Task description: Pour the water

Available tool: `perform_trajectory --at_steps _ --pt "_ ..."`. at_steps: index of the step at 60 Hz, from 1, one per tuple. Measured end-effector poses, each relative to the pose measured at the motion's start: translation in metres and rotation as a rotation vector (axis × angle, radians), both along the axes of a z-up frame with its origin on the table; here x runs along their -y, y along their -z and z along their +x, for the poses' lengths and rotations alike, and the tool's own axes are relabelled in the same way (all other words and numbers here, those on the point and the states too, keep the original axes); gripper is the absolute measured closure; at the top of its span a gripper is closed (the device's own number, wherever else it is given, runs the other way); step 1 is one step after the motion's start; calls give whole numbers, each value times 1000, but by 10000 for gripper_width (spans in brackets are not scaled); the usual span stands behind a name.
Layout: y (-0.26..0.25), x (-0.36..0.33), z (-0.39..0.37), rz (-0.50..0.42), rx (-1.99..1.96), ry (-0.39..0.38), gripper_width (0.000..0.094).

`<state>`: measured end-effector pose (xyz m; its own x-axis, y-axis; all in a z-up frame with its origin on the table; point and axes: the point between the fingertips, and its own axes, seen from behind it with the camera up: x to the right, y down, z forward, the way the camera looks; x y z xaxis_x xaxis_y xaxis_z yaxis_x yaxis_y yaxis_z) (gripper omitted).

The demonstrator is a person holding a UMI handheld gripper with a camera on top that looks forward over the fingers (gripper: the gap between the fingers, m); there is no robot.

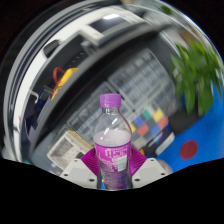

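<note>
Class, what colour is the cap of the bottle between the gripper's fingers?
Purple: the bottle has a purple cap, shown in the gripper view.

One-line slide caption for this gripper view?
Gripper shut on a purple-capped water bottle, held upright above the desk.

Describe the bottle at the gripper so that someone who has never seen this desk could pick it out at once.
Start at the white keyboard on the dark desk, with a green leafy plant beside it. Nearer than both, the gripper has its pink-padded fingers closed on a clear plastic water bottle. It alone stands upright there, with a purple cap and a purple label.
</note>
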<state>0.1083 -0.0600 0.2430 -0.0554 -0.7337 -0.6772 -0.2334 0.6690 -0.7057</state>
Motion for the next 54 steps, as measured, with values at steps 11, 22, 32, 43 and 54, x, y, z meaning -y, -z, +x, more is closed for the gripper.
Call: perform_trajectory --at_steps 11,22,32,43,54 --pt "-13 77 2 -470 42 74 585" --pt "29 143 10 -661 -26 113 590" --pt "79 177 22 -684 -81 127 587" --pt "129 184 32 -691 -109 106 588" --pt "131 181 26 -696 -43 125 584"
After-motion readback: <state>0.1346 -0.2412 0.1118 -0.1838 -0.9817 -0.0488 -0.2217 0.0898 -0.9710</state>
